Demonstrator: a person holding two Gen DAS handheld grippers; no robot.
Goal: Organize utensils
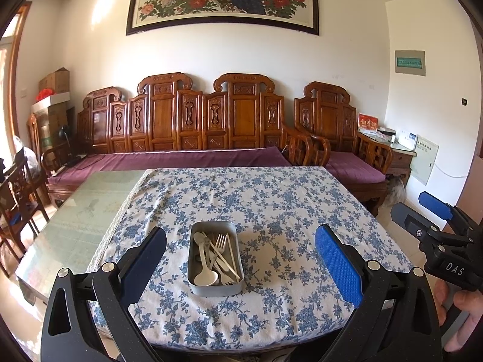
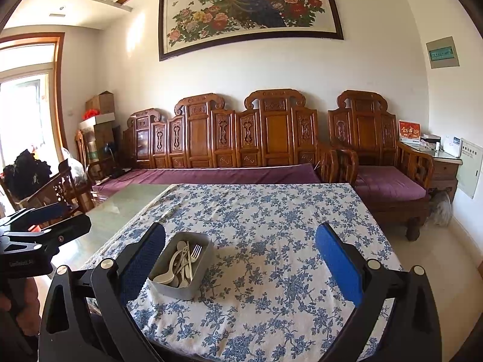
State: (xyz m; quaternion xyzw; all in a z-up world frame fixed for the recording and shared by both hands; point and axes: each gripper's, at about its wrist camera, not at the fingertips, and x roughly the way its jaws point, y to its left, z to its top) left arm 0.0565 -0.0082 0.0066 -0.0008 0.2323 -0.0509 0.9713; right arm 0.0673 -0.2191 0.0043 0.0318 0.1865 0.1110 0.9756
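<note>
Utensils (image 1: 215, 256) are lying jumbled in a metal tin (image 1: 215, 289) on the cloth-covered surface (image 1: 271, 205), framed between the spread fingers of the left gripper (image 1: 240, 255), which is hovering wide open and holding nothing. Inside the tin, a pale spoon (image 1: 206, 277) is resting bowl-down at the near end, with a fork (image 1: 219, 241) and thin chopsticks (image 1: 234, 258) crossing above it. The right gripper (image 2: 240, 255) is also gaping open and empty above the near edge of the surface, the tin sitting just beside its left finger in the right wrist view. Each gripper is showing at the margin of the other's view, with a hand (image 1: 462, 304) wrapping the right gripper's handle. The blue floral cloth (image 2: 271, 226) is covering most of the surface, leaving a bare glass strip (image 1: 78, 211) on the left side. Beyond the far edge, a carved wooden bench (image 1: 193, 120) with purple cushions is lining the wall under a framed peacock painting (image 2: 250, 9), with a matching armchair (image 2: 380, 150) to its right.
</note>
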